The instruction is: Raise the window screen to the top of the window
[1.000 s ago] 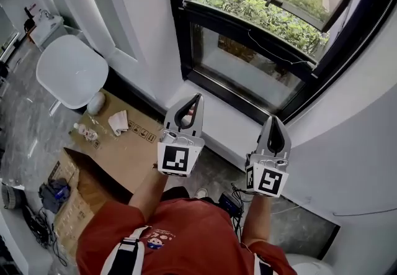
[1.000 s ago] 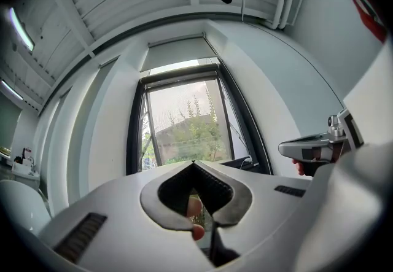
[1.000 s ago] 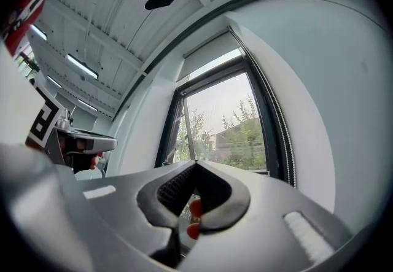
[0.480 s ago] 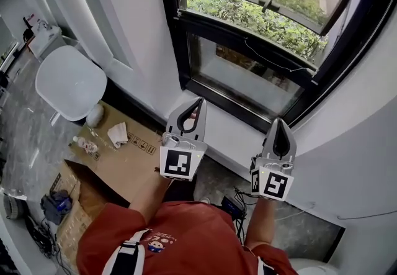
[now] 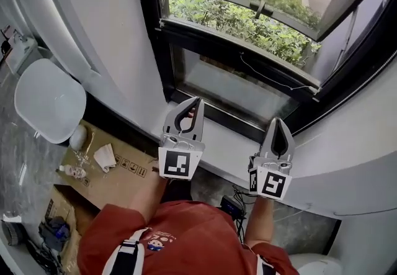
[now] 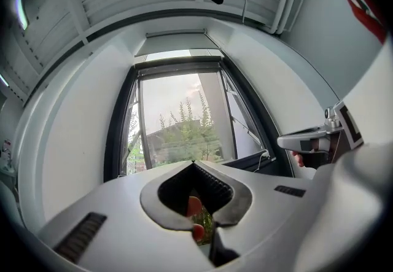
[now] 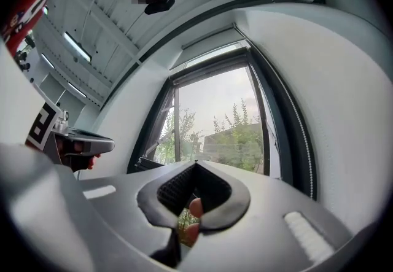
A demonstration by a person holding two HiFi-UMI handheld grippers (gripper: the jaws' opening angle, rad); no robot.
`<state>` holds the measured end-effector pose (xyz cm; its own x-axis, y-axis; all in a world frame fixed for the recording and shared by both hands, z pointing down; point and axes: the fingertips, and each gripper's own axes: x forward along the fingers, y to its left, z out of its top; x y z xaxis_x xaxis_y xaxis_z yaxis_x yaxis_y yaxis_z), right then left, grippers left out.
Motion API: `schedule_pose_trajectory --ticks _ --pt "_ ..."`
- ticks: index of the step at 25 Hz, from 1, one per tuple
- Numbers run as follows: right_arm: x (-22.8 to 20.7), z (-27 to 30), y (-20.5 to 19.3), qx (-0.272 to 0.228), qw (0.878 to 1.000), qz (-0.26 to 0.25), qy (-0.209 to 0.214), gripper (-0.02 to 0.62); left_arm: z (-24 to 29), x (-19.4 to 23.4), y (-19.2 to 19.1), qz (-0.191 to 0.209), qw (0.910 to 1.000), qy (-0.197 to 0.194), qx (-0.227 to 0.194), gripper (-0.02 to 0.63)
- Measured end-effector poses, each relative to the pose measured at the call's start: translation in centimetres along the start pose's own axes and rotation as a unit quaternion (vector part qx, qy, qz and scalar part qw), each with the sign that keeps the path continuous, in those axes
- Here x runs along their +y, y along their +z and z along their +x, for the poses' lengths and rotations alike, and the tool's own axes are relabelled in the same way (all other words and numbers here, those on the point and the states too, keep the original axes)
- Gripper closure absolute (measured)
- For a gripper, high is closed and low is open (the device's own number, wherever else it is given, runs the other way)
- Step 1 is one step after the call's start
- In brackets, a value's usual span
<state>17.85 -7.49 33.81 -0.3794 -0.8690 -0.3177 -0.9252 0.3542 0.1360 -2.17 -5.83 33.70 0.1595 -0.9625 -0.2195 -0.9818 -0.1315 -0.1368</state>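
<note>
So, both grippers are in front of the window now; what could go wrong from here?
1. The left gripper and right gripper are both shut and hold nothing. Pushing at the black window frame with shut jaws may slip rather than grip.
2. A thin white cord hangs across the lower frame and could snag a jaw.
3. The sash above stands open outward, so a reach upward may knock it.

I can read no words or numbers anywhere. The cardboard on the floor carries a row of small black handling symbols, too small to make out. The left gripper and right gripper each bear a black-and-white square marker, pattern rather than lettering. The shirt has a small illegible logo.
</note>
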Motion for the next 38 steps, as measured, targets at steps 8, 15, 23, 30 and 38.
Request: schedule_pose_trajectory --ticks 8,15,23,30,38 --pt "0.8 8.4 -3.0 0.024 0.999 -0.018 -0.04 0.586 9.0 5.2 -3.0 -0.004 0.999 -0.044 0.004 0.601" --pt "0.8 13.3 -4.7 0.04 0.995 -0.035 -0.081 0.586 15.1 7.3 -4.7 -0.004 0.9957 -0.092 -0.005 0.601" --pt "0.4 15.4 -4.9 0.044 0.993 -0.052 -0.092 0.586 18.0 7.7 -5.3 0.002 0.9935 -0.114 -0.009 0.601" --pt "-0.9 16.0 -5.3 0.036 0.994 -0.049 -0.086 0.586 19.0 7.1 -5.9 0.017 0.9937 -0.11 -0.005 0.6" --pt "-1.7 16.4 -5.8 0.041 0.995 -0.06 -0.075 0.586 19.9 6.8 -6.3 0.03 0.9931 -0.113 0.007 0.6"
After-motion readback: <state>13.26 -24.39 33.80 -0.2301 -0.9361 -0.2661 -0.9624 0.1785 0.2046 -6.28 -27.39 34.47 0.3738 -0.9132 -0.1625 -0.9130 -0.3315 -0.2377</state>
